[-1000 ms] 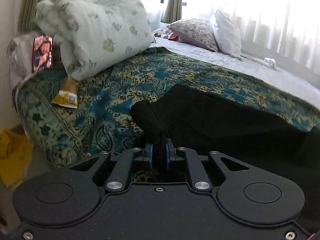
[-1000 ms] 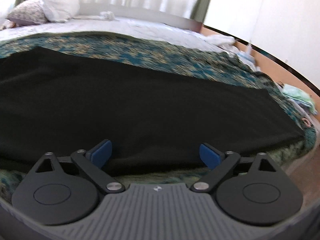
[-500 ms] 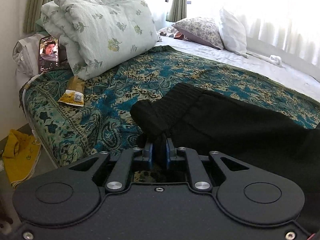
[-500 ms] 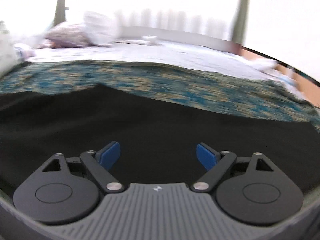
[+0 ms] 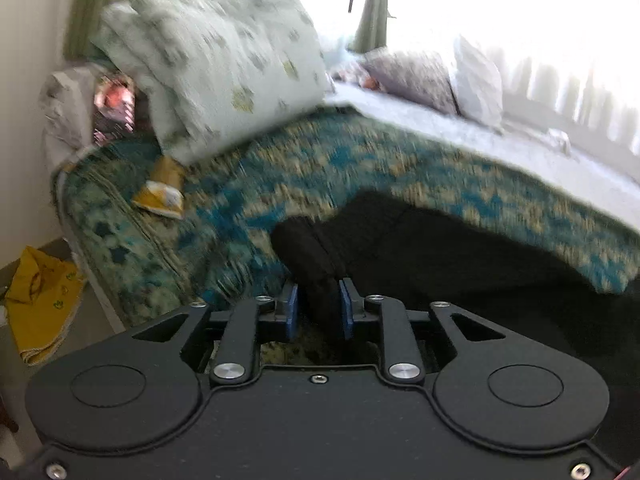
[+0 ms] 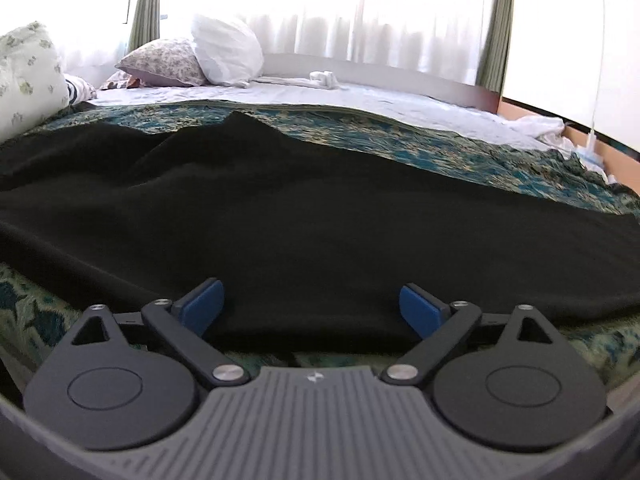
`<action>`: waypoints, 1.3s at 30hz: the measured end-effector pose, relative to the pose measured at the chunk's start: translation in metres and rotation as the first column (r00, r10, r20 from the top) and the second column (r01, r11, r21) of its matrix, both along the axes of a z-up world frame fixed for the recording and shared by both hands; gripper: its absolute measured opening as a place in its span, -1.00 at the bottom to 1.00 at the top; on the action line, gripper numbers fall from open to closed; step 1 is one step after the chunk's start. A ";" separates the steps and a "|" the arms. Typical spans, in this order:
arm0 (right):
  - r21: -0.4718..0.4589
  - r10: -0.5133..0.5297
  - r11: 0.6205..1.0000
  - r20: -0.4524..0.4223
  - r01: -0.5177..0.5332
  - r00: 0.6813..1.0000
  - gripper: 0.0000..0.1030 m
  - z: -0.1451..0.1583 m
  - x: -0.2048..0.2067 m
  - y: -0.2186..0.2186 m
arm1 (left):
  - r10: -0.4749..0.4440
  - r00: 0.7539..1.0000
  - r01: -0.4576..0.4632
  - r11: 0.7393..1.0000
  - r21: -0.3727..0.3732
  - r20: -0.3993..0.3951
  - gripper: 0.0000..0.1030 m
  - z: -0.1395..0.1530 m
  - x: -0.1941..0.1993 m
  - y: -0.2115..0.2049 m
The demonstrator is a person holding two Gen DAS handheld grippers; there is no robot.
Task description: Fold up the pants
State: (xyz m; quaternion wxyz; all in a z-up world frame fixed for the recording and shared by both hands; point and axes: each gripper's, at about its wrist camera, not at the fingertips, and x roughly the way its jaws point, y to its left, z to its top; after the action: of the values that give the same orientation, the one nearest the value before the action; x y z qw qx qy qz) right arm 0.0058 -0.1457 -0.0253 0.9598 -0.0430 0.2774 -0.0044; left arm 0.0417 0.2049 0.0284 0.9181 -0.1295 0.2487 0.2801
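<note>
On the floor at the far left of the left wrist view, a yellow cloth (image 5: 38, 300) is seen lying beside the bed, and a small yellow packet (image 5: 160, 196) is seen on the patterned teal bedspread (image 5: 248, 184) near its left edge. Behind the packet, a large pale green floral pillow (image 5: 216, 64) is propped on the bedspread, though this whole view is blurred. Toward the middle, the black pants (image 5: 420, 248) are spread over the bedspread, and a bunched fold at their left end is lifted into the left gripper (image 5: 318, 312); a narrow gap is kept between its blue fingers (image 5: 291, 312), with the fabric seen between them and touching at least the right pad, though a firm pinch cannot be confirmed. Further right, a grey floral pillow (image 5: 416, 76) and a white pillow (image 5: 478, 80) are set against the bright curtained window. In the right wrist view, the pants (image 6: 320, 220) are laid broadly across the bedspread (image 6: 480, 156), with a raised peak at the far edge. The right gripper (image 6: 311, 310) is held at the near edge of the cloth with its blue fingers (image 6: 202, 306) spread wide, nothing being gripped between them. At the far right, crumpled white cloth (image 6: 544, 126) is seen on the pale sheet.
</note>
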 end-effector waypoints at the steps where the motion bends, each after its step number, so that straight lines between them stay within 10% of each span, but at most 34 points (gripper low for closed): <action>1: 0.014 0.011 1.000 -0.002 -0.011 1.000 0.88 0.002 -0.002 -0.003 | 0.017 0.999 -0.017 1.000 0.017 0.033 -0.52 0.008 -0.004 -0.003; 10: 0.033 0.067 0.997 0.059 -0.069 0.996 0.88 0.016 -0.001 -0.004 | -0.117 0.973 0.092 0.987 0.131 0.198 -0.43 0.049 0.004 -0.051; 16: 0.061 0.079 0.995 0.033 -0.081 0.996 0.88 0.037 0.051 -0.003 | -0.281 0.958 0.278 0.959 0.055 0.057 -0.40 0.013 0.074 -0.077; 23: 0.046 0.098 0.994 -0.073 -0.095 0.992 0.85 0.032 0.132 -0.008 | -0.160 0.982 0.167 0.984 0.061 -0.099 -0.50 -0.035 0.117 -0.071; 29: 0.066 0.048 0.997 -0.216 -0.035 0.975 0.79 0.017 0.159 -0.083 | -0.135 0.981 0.153 0.980 0.126 -0.140 -0.49 -0.040 0.117 -0.070; 39: 0.042 -0.378 0.917 -0.231 0.398 0.896 0.78 0.021 0.137 -0.298 | -0.084 0.978 0.127 0.966 0.223 -0.193 -0.43 -0.040 0.120 -0.077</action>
State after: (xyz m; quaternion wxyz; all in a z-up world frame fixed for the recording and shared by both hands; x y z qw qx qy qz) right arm 0.1426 -0.4432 -0.0043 0.9042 0.0554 0.3840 -0.1786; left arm 0.1612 0.1282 -0.0114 0.9140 0.0193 0.3035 0.2685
